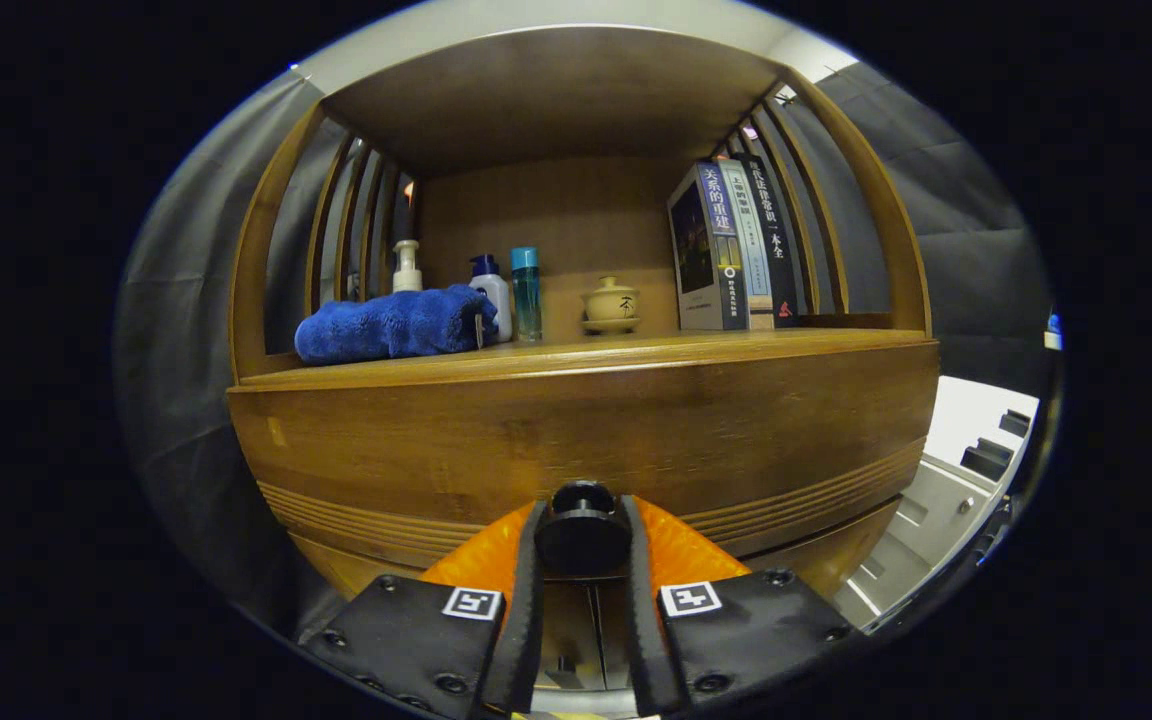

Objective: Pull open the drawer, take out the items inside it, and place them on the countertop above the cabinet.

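My gripper (582, 535) has both fingers pressed on the round black drawer knob (582, 530), which sits between them against the wooden drawer front (576, 440). I cannot tell whether the drawer stands shut or slightly out, so this grip fits pulling it open or pushing it back. On the countertop (576, 352) above I count one folded blue towel (388, 323), three bottles (492, 290), one small lidded tea bowl (611, 303) and three upright books (731, 245).
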